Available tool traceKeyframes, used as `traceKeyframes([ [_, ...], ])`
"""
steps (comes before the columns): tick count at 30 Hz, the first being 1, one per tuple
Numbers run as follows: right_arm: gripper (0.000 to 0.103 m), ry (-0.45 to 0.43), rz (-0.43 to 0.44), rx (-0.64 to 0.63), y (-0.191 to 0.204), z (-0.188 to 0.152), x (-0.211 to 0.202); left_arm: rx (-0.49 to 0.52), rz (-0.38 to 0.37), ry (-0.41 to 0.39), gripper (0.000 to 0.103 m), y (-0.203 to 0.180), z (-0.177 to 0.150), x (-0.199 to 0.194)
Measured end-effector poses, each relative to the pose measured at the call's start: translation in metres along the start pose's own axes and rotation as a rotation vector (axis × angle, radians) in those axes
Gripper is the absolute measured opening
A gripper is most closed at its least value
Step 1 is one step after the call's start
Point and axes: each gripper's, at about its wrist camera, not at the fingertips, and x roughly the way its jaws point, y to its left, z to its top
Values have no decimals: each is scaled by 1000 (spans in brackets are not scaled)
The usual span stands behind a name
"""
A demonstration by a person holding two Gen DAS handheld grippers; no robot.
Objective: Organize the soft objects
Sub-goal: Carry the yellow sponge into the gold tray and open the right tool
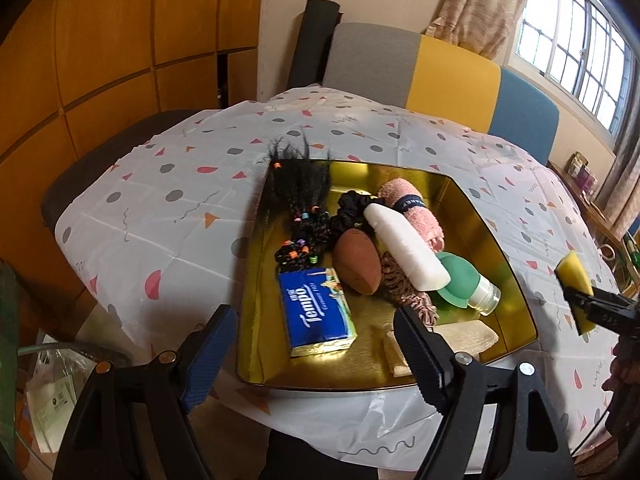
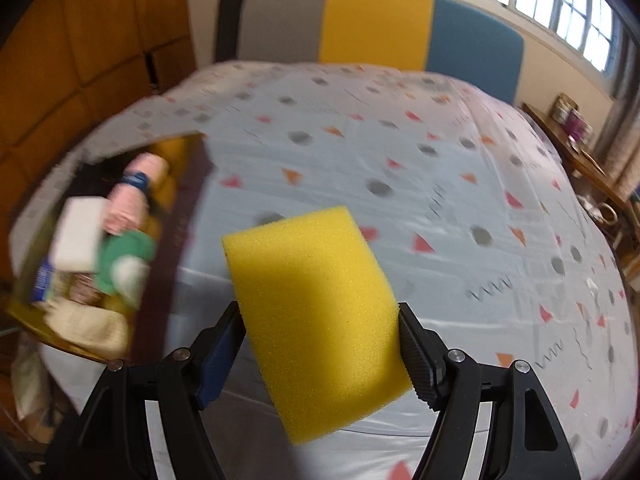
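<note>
**A:** The right gripper [image 2: 322,344] has the yellow sponge [image 2: 316,320] pinched between its two pads, one on each side of the block, and the sponge hangs clear above the patterned tablecloth [image 2: 440,208].

**B:** From the left wrist view that sponge [image 1: 576,284] shows at the far right, off to the side of the gold tray [image 1: 508,256] and not over it.

**A:** And the left gripper [image 1: 316,344]?

**B:** Jaws spread wide, nothing between the pads. It hovers over the near edge of the tray.

**A:** The tray is crowded. A blue tissue pack [image 1: 318,312] lies at the near left, a brown football-shaped toy [image 1: 357,261] just beyond it, and a white bottle [image 1: 406,252] lies slanted across the middle.

**B:** A pink rolled towel [image 1: 414,210] sits behind the bottle, touching it. A green cap [image 1: 456,276] rests to the bottle's right, with a clear jar end poking out.

**A:** Black braided hair pieces [image 1: 302,216] with coloured beads fill the far left corner, tips spilling over the rim.

**B:** A beige cloth [image 1: 472,334] lies folded at the near right, partly behind the left gripper's finger.
</note>
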Motion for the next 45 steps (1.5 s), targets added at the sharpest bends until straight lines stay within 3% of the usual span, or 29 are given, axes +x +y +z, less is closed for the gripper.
traceKeyframes([
  [5,74,-73,140,-70,63,17,-25,-39,21,-3,82,13,1,-3],
  [9,74,-82,223,-137,120,23,-25,-63,36,-5,82,22,0,-4],
  [12,74,-76,157,-151,149,28,-14,-73,41,1,82,27,-1,-4],
  [18,75,4,156,-99,164,48,24,-79,45,10,82,32,-3,-2],
  [25,77,78,109,-126,178,58,69,-70,44,18,82,29,-3,2],
  [31,80,56,82,-155,181,61,75,-54,41,21,82,24,-3,3],
  [38,89,42,95,-152,180,59,72,-40,38,17,82,18,-3,0],
  [45,91,17,117,-127,176,51,63,-24,39,11,82,13,-4,-4],
])
